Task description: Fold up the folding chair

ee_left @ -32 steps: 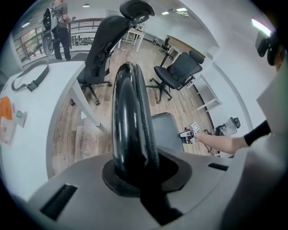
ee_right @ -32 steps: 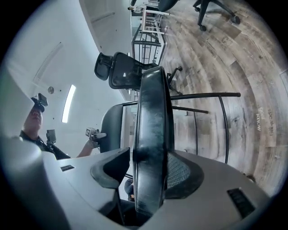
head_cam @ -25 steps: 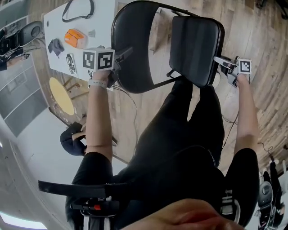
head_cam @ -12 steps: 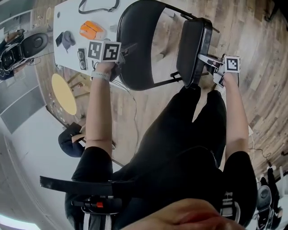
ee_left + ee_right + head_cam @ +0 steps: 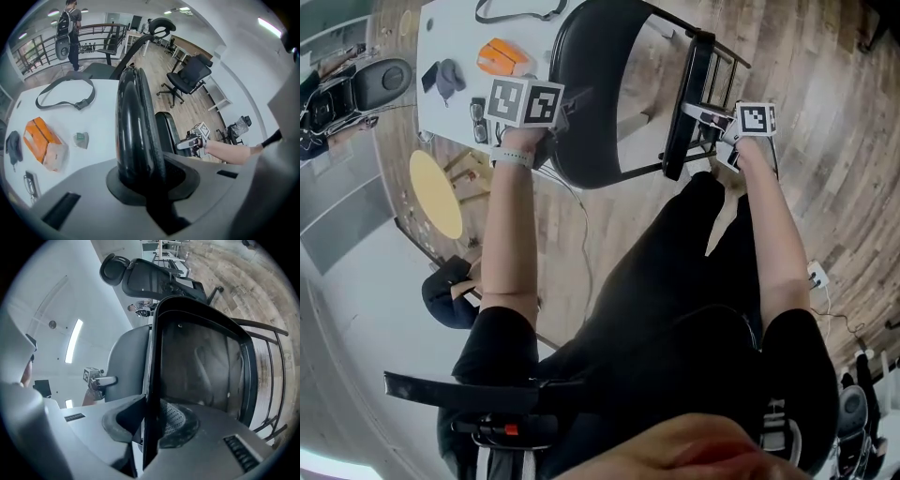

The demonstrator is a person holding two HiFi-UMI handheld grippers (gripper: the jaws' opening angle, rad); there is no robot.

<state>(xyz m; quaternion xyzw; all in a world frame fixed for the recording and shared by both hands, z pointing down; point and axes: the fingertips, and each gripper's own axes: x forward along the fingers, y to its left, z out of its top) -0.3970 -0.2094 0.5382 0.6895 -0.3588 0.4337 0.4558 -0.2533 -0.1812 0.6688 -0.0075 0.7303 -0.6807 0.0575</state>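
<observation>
Clamping the folding chair by its black backrest in the left gripper, jaws narrow. Pinching the upturned seat by its edge in the right gripper, jaws having just closed onto it. Past the left fingers, a white table with an orange pack.

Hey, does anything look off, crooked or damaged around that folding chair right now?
Nothing stands out. The folding chair's seat stands tipped up on edge near the backrest, as folding needs, and nothing on the white table looks spilled or broken.

Black folding chair, white table, orange packet
</observation>
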